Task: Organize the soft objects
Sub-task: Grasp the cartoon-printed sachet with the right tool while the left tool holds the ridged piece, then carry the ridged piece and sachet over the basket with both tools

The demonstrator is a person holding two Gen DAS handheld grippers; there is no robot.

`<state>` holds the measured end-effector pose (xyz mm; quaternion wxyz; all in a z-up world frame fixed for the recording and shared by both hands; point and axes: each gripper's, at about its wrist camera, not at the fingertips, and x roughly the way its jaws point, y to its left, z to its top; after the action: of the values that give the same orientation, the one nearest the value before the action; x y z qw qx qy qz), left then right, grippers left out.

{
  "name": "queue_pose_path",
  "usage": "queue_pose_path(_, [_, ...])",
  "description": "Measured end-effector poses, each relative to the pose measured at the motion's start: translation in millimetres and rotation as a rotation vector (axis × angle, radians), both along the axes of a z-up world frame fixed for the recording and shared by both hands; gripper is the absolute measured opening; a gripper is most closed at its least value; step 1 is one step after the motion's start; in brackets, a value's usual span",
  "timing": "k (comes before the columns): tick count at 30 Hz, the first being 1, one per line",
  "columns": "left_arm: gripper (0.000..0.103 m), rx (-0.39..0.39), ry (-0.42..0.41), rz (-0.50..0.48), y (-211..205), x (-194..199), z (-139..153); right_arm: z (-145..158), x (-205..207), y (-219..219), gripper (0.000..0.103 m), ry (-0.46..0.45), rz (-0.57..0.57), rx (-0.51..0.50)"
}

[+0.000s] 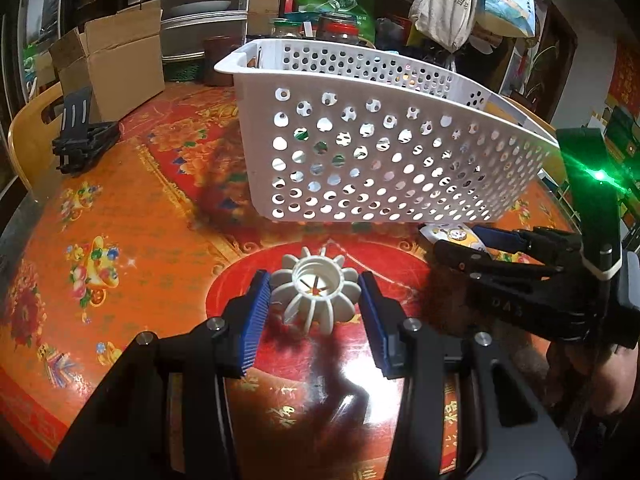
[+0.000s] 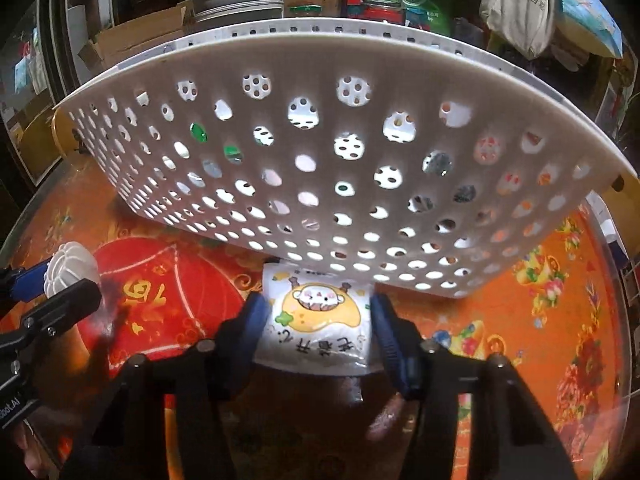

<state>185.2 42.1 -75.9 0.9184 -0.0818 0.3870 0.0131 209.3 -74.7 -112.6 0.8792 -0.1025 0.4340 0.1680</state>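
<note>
A white ribbed pumpkin-shaped object point(image 1: 318, 290) lies on the table between the blue pads of my left gripper point(image 1: 316, 312); the pads touch its sides. It also shows in the right wrist view point(image 2: 70, 270). A white packet with a cartoon print point(image 2: 318, 320) lies flat between the pads of my right gripper point(image 2: 318, 328), which close on its edges. A white perforated basket point(image 1: 360, 152) stands just behind both objects, and fills the right wrist view point(image 2: 320, 160). My right gripper also shows in the left wrist view point(image 1: 480, 240).
The table carries a red and orange floral cloth point(image 1: 120, 220). A black folded stand point(image 1: 80, 140) and a cardboard box point(image 1: 116, 60) sit at the far left. Jars, a metal steamer point(image 1: 204, 12) and bags crowd the back.
</note>
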Motion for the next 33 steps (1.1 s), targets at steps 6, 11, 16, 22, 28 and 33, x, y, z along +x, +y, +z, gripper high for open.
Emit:
queue_pose_path(6, [0.042,-0.003,0.001,-0.003,-0.7,0.4,0.1,3.2,-16.2,-3.4,0.015,0.002,0.02,0.007])
queue_pose_path(11, [0.042,-0.002,-0.005,-0.005,-1.6,-1.8,2.1,2.3,-33.7,-8.5,0.014,-0.004,0.035,0.029])
queue_pose_path(16, [0.042,0.003,-0.022,-0.011,-3.9,-9.5,9.1,11.3,-59.0,-25.9,0.013,-0.034,0.044,0.087])
queue_pose_path(22, [0.042,0.006,-0.049,-0.021,-9.1,-19.5,21.4,37.8,-87.9,-52.7,0.013,-0.103,0.041,0.144])
queue_pose_path(28, [0.042,0.016,-0.089,-0.031,-14.9,-32.2,41.0,65.8,-104.5,-63.7,0.013,-0.164,0.038,0.182])
queue_pose_path(33, [0.042,0.026,-0.125,-0.037,-18.7,-40.9,61.0,81.2,-111.3,-63.0,0.013,-0.199,0.043,0.197])
